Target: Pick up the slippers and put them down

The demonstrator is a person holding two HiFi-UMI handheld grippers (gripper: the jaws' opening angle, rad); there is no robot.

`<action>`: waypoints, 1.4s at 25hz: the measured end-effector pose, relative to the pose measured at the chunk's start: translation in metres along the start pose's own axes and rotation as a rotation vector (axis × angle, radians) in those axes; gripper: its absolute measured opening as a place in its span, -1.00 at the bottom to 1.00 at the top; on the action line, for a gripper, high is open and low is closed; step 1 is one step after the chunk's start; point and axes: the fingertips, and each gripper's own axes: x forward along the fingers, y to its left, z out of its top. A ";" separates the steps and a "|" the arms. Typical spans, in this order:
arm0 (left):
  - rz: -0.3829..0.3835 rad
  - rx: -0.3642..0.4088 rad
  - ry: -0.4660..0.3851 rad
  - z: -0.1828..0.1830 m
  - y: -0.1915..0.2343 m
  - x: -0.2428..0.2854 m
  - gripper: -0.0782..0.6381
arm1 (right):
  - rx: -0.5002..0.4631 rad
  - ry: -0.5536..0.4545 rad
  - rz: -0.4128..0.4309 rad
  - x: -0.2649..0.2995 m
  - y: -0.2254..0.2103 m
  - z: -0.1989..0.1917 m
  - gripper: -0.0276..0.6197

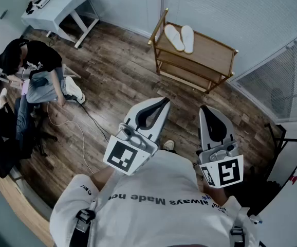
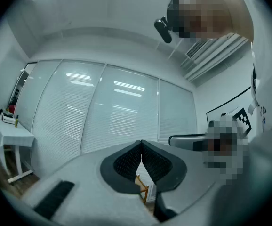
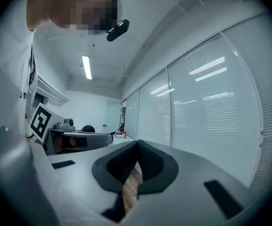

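Observation:
Two white slippers [image 1: 179,37] lie side by side on the top board of a low wooden shelf [image 1: 212,53] by the far wall. My left gripper [image 1: 161,103] is held level in front of my chest, well short of the shelf, jaws shut with nothing between them. My right gripper [image 1: 208,111] is beside it at the same height, also shut and empty. In the left gripper view the tips [image 2: 140,144] meet, and a corner of the shelf [image 2: 142,190] shows below them. The right gripper view shows closed tips [image 3: 137,145] over wood flooring.
A person [image 1: 33,71] sits on the floor at the left, with a cable [image 1: 81,130] trailing toward me. A white desk [image 1: 58,6] stands at the back left. Blinds-covered glass walls [image 1: 230,9] run behind the shelf. Wood floor [image 1: 123,81] lies between me and the shelf.

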 end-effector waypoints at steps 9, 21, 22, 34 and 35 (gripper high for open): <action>-0.054 -0.034 0.027 -0.010 0.019 -0.023 -0.75 | -0.010 -0.046 -0.022 0.021 0.033 0.008 -0.87; -0.061 -0.076 0.000 -0.009 0.058 -0.023 -0.75 | 0.049 -0.021 -0.044 0.052 0.036 -0.004 -0.87; -0.062 -0.074 -0.003 -0.009 0.059 -0.020 -0.75 | 0.053 -0.021 -0.043 0.055 0.034 -0.005 -0.87; -0.063 -0.058 -0.008 -0.011 0.086 0.062 -0.75 | 0.096 -0.041 -0.033 0.102 -0.040 -0.015 -0.87; -0.061 -0.058 -0.006 -0.011 0.088 0.071 -0.75 | 0.097 -0.041 -0.032 0.106 -0.049 -0.015 -0.86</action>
